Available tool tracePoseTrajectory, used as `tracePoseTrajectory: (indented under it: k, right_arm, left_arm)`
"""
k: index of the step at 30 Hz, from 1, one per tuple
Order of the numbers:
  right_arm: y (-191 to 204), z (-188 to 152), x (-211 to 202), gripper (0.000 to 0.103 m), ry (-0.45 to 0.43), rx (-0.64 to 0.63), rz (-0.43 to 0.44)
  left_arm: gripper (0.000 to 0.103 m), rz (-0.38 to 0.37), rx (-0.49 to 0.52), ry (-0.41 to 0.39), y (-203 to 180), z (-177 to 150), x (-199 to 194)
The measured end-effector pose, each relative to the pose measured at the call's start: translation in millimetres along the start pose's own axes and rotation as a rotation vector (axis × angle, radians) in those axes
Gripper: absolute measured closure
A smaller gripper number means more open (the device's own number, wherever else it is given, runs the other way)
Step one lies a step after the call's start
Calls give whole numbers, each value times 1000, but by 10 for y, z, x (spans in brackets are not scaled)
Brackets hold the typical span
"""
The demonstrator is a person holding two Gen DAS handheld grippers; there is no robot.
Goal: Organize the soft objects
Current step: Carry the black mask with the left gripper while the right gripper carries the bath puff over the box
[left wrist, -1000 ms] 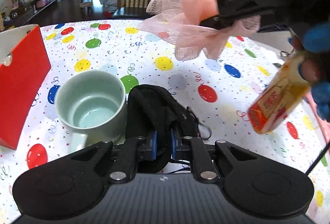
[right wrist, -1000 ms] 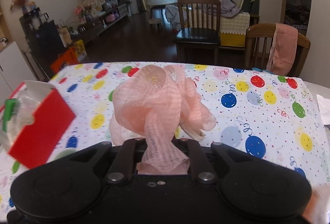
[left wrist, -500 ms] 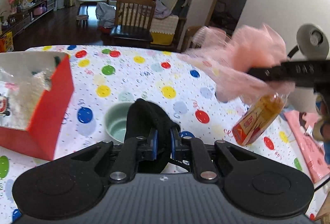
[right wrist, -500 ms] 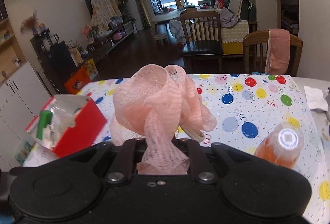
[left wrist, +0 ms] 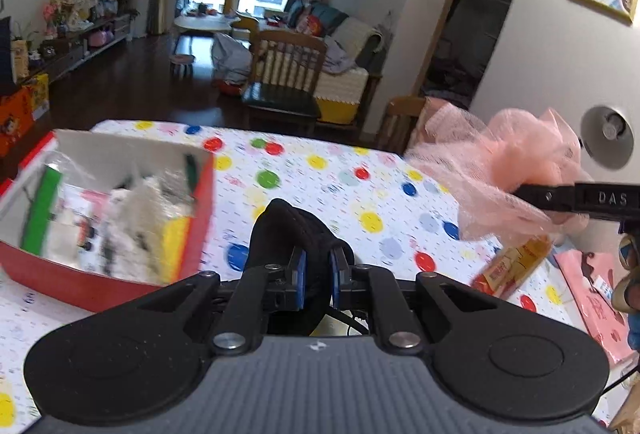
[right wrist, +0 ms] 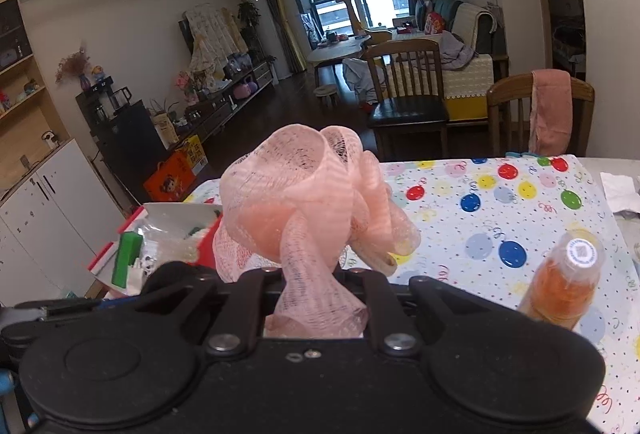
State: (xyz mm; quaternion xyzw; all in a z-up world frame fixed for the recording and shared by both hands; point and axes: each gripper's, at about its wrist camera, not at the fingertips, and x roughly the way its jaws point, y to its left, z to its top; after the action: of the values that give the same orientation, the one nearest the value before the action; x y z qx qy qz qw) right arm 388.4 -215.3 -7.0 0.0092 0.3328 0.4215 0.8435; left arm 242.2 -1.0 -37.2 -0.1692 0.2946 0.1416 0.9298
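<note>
My left gripper (left wrist: 316, 276) is shut on a black soft cloth item (left wrist: 282, 230) and holds it above the balloon-print tablecloth (left wrist: 360, 194). My right gripper (right wrist: 314, 286) is shut on a pink mesh bath pouf (right wrist: 304, 202); the pouf also shows at the right of the left wrist view (left wrist: 500, 174), high above the table. A red open box (left wrist: 120, 274) with bagged white items inside stands at the left; it also shows in the right wrist view (right wrist: 160, 234).
An orange drink bottle (right wrist: 568, 282) stands on the table at the right, also in the left wrist view (left wrist: 512, 266). A pink packet (left wrist: 592, 294) lies at the table's right edge. Wooden chairs (right wrist: 408, 90) stand behind the table.
Both grippers have risen above the table with their items. The view has shifted left, so the red box's inside shows and the green cup has dropped out of sight.
</note>
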Motion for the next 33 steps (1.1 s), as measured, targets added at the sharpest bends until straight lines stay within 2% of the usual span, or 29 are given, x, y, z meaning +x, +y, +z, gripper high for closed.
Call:
tracePoseTrajectory:
  k: [9,20,29,33]
  right_arm:
    - [581,49,243,93,21,-31,37]
    - [1430,133,721,93,42,-62,65]
    - [1902,119,1267,93,94,-34,36]
    - [2100,88,1514,93,110,-49,-3]
  left_arm:
    - [91,46,-18,-60,621,257,-306]
    - [91,102,7,-104,1418,543,-431]
    - [91,108,30,-74,2018,686,-297]
    - [91,113,46,-56,2225,690,-182]
